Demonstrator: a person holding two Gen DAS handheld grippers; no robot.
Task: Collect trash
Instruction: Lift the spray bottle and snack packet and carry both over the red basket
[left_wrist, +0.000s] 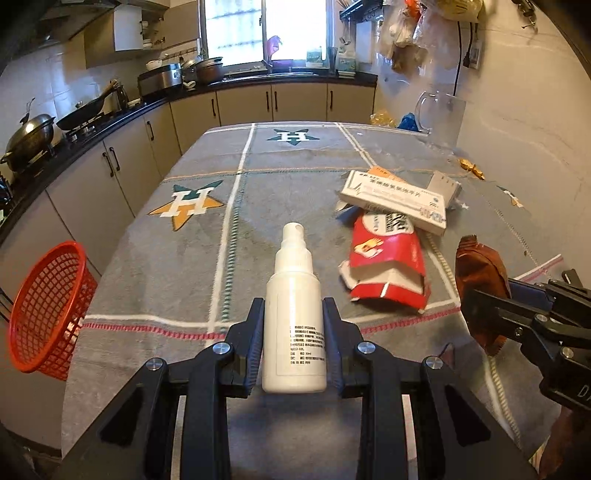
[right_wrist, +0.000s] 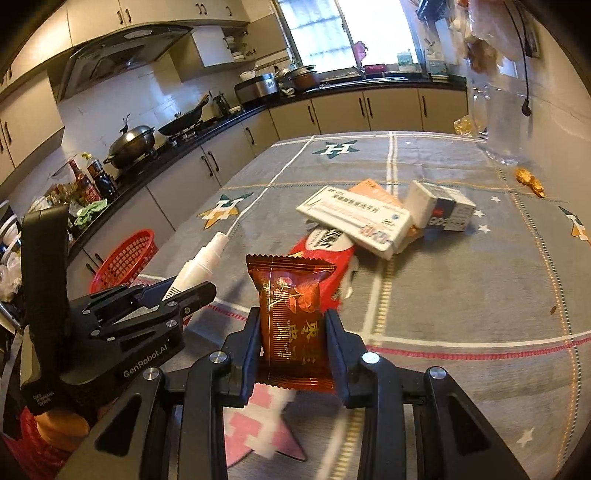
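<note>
My left gripper (left_wrist: 293, 314) is shut on a white spray bottle (left_wrist: 293, 295), nozzle pointing away, held above the near edge of the table. My right gripper (right_wrist: 291, 332) is shut on a brown foil snack packet (right_wrist: 291, 314); that packet (left_wrist: 478, 280) also shows at the right of the left wrist view. A red mesh basket (left_wrist: 48, 310) hangs off the table's left side, and the basket (right_wrist: 125, 258) also appears in the right wrist view. Still on the cloth lie a red and white wrapper (left_wrist: 384, 266), a white medicine box (left_wrist: 395, 203) across it, and a small white box (right_wrist: 439, 206).
The table (left_wrist: 277, 192) wears a grey cloth with star prints. A clear glass jug (left_wrist: 439, 114) stands at the far right by the wall, with gold foil scraps (left_wrist: 471, 166) near it. A black kitchen counter (left_wrist: 92, 133) with pots runs along the left.
</note>
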